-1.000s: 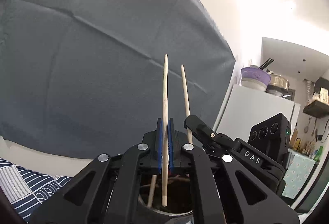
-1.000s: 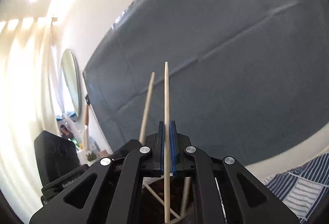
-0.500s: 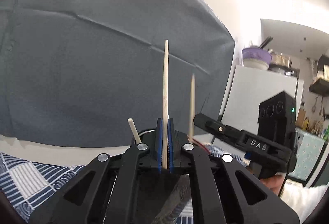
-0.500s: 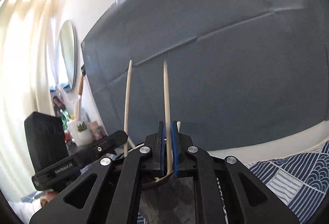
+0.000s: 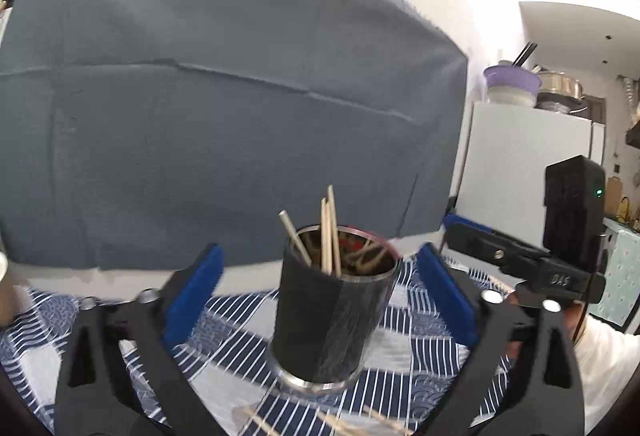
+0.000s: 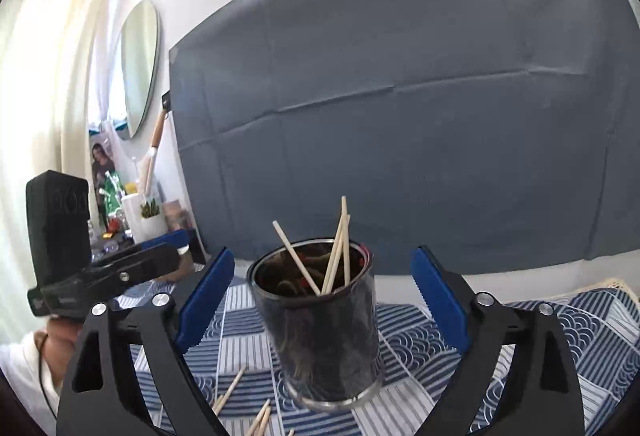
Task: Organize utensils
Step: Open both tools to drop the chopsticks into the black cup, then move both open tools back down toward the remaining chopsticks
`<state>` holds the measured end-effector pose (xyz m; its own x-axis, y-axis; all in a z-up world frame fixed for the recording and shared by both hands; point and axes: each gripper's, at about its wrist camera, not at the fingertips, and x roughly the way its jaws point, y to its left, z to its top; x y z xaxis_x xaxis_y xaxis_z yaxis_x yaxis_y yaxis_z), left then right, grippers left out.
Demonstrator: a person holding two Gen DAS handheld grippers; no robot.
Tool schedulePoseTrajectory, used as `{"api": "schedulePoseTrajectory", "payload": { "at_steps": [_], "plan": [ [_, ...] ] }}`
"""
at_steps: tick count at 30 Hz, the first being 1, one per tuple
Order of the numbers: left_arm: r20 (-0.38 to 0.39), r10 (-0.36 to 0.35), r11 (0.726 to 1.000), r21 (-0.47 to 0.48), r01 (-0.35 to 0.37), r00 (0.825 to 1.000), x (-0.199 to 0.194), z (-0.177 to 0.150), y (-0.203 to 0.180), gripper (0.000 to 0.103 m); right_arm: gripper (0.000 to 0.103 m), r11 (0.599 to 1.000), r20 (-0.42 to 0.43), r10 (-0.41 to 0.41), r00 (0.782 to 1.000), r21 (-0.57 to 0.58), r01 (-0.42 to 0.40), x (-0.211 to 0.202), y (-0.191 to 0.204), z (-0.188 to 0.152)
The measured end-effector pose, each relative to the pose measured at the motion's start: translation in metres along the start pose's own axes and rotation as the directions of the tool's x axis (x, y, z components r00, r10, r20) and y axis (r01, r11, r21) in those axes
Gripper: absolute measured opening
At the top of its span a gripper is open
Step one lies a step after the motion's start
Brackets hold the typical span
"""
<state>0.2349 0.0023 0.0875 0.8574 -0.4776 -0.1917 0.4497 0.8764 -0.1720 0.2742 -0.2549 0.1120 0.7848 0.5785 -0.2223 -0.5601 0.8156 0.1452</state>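
the left tool [image 5: 316,292] gapes wide and empty around the dark cup [image 5: 334,306] on the patterned table [image 5: 420,352], chopsticks [image 5: 329,230] standing inside. the right tool [image 6: 322,294] is spread wide and empty too. looks like a drop-off step just ended; next calls for fetching the loose chopsticks [image 6: 260,416] near the table's front edge.

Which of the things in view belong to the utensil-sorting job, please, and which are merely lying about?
Belong to the job:
- dark holder cup
- chopsticks in the cup
- loose chopsticks on the cloth
- left gripper, open
- right gripper, open

Lying about:
- grey backdrop
- round mirror
- white mug
- purple bowl
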Motion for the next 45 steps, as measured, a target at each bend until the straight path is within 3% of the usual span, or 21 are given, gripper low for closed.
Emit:
{"api": "schedulePoseTrajectory", "payload": {
  "at_steps": [1,3,7,10,12,14,17,20,23,29,36,45],
  "plan": [
    [-0.017,0.013,1.0,0.002,-0.013,1.0,-0.002,-0.001,0.0,0.097,0.087,1.0,-0.023,-0.005,1.0,-0.01,0.005,-0.002,0.002,-0.001],
    [-0.065,0.104,0.995,0.015,-0.103,0.992,-0.012,-0.01,0.003,0.097,0.088,0.999,-0.054,-0.03,0.998,-0.033,0.028,-0.005,0.006,-0.005],
    [-0.152,0.174,0.983,-0.025,-0.18,0.973,-0.017,-0.024,0.005,0.097,0.089,0.998,-0.142,-0.052,0.988,-0.029,0.049,-0.006,0.006,-0.016],
    [-0.25,0.218,0.971,-0.043,-0.236,0.943,-0.016,-0.04,0.009,0.097,0.089,0.997,-0.24,-0.076,0.968,-0.014,0.075,-0.002,0.002,-0.029],
    [-0.306,0.272,0.955,-0.032,-0.296,0.912,-0.015,-0.05,0.01,0.097,0.089,0.996,-0.293,-0.094,0.952,-0.021,0.092,-0.003,0.0,-0.039],
    [-0.345,0.275,0.952,-0.031,-0.303,0.898,-0.015,-0.059,0.01,0.097,0.089,0.993,-0.352,-0.117,0.929,-0.042,0.109,-0.001,0.001,-0.052],
    [-0.419,0.301,0.943,-0.004,-0.333,0.857,-0.011,-0.07,0.011,0.097,0.089,0.99,-0.428,-0.139,0.893,-0.079,0.116,0.003,0.002,-0.068],
    [-0.508,0.315,0.932,0.006,-0.362,0.802,-0.003,-0.08,0.012,0.097,0.089,0.986,-0.484,-0.159,0.86,-0.117,0.116,0.007,0.006,-0.083],
    [-0.57,0.274,0.933,-0.039,-0.359,0.774,0.001,-0.091,0.015,0.097,0.089,0.986,-0.516,-0.157,0.842,-0.124,0.107,0.008,0.009,-0.095],
    [-0.629,0.304,0.917,-0.01,-0.399,0.715,0.006,-0.106,0.02,0.097,0.089,0.988,-0.576,-0.153,0.803,-0.103,0.114,0.012,0.01,-0.109],
    [-0.667,0.336,0.902,0.024,-0.431,0.665,0.006,-0.118,0.023,0.097,0.089,0.985,-0.612,-0.175,0.771,-0.115,0.132,0.017,0.014,-0.123],
    [-0.693,0.32,0.897,0.002,-0.443,0.645,0.01,-0.13,0.027,0.097,0.089,0.979,-0.648,-0.204,0.734,-0.134,0.154,0.026,0.011,-0.138]
  ]
}}
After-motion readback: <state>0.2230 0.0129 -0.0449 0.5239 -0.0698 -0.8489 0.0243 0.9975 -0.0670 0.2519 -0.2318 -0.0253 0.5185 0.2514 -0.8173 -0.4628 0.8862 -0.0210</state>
